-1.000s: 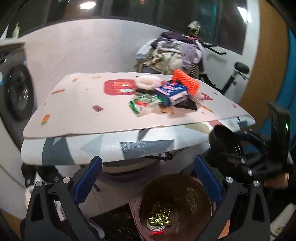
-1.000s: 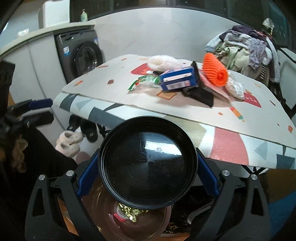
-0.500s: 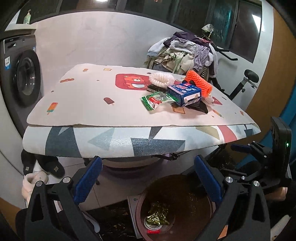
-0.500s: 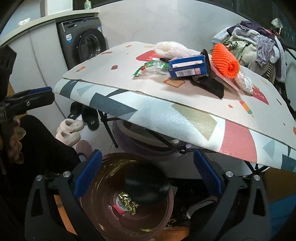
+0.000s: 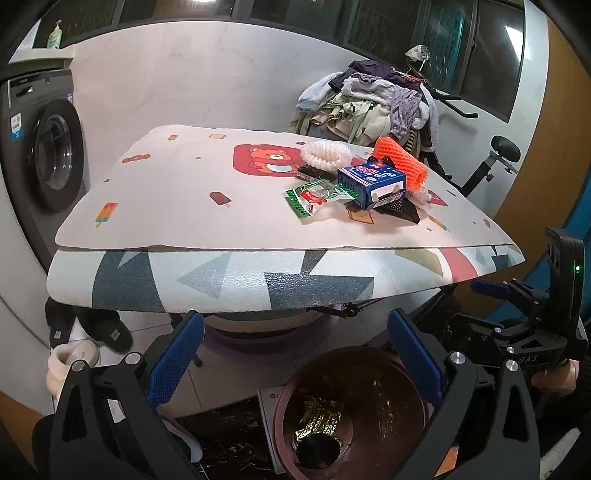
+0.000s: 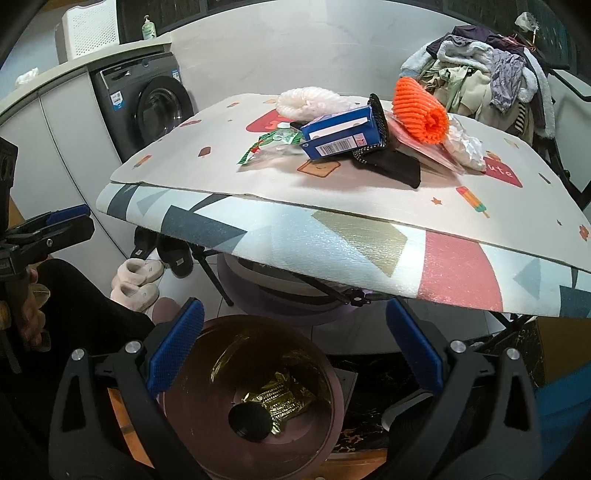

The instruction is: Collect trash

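This is a home laundry or utility room. A front-loading washing machine (image 5: 51,155) stands built in under a counter at the far left, a soap bottle (image 6: 148,28) and a white basket (image 6: 90,29) on top. Slippers (image 6: 136,280) lie on the tiled floor. At the far right, clothes (image 5: 373,103) are heaped over an exercise bike (image 5: 491,162).

Box (image 5: 371,181) print too small to read; bin (image 6: 325,373) rim cut off below.

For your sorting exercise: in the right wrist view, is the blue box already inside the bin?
No, the blue box lies on the table, above the bin.
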